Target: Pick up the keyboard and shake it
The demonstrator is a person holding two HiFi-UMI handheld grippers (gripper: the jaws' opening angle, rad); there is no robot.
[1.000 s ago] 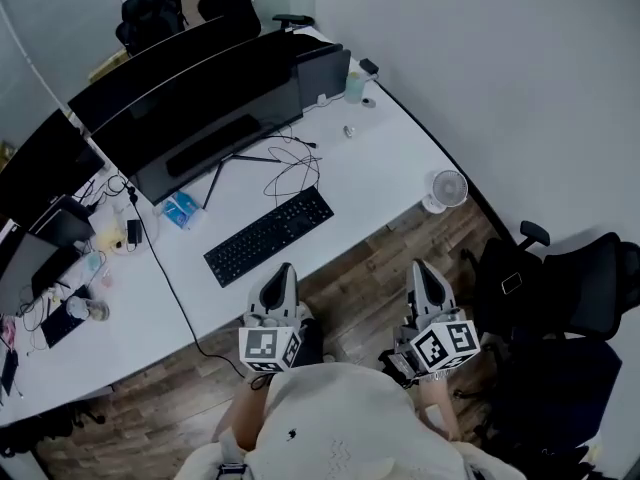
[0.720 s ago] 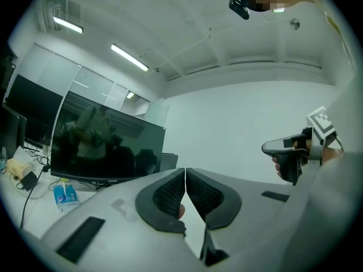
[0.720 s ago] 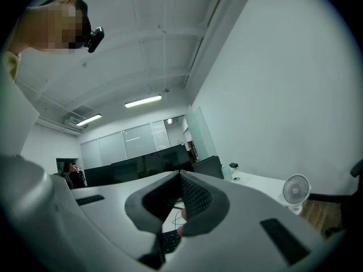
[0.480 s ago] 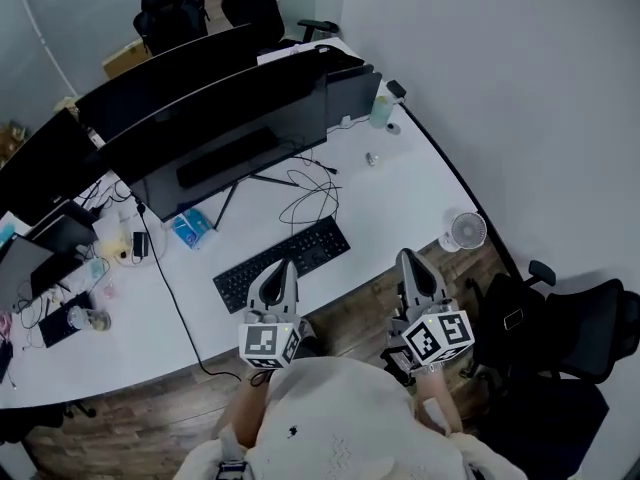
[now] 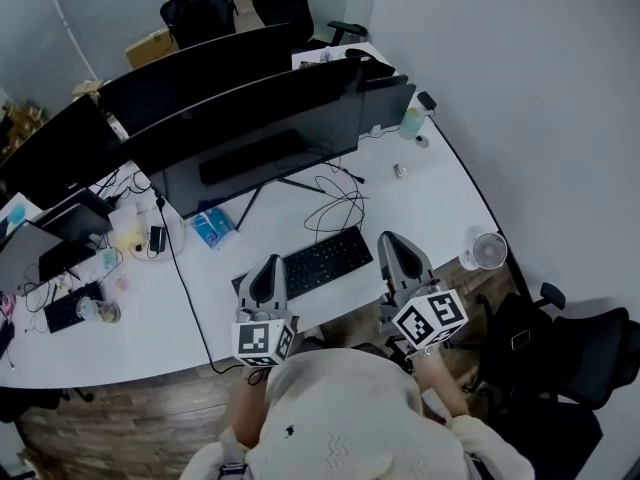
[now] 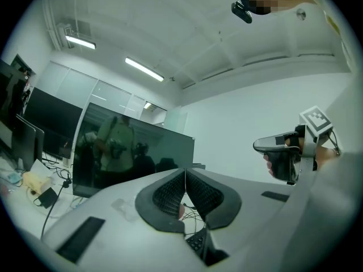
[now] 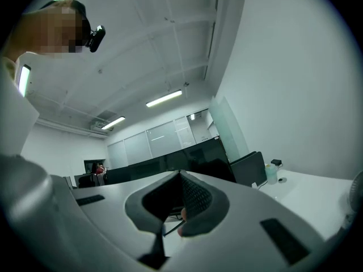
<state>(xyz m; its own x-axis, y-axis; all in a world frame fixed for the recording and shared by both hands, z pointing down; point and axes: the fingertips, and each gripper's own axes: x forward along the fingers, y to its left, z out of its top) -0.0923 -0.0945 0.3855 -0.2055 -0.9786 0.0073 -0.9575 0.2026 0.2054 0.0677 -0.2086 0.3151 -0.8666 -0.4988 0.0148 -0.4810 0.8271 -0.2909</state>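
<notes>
the left gripper [image 5: 266, 276], grey with a marker cube, has its jaws pressed together on nothing, above the front edge of the curved white desk [image 5: 430, 193] by the left end of the flat black keyboard [image 5: 310, 260]. the right gripper [image 5: 393, 256], also closed and empty, is just beside the keyboard's right end. the keyboard lies flat near the front edge. a wide black monitor [image 5: 250, 133] stands behind it, and a small white fan [image 5: 487, 251] stands at the front right corner.
</notes>
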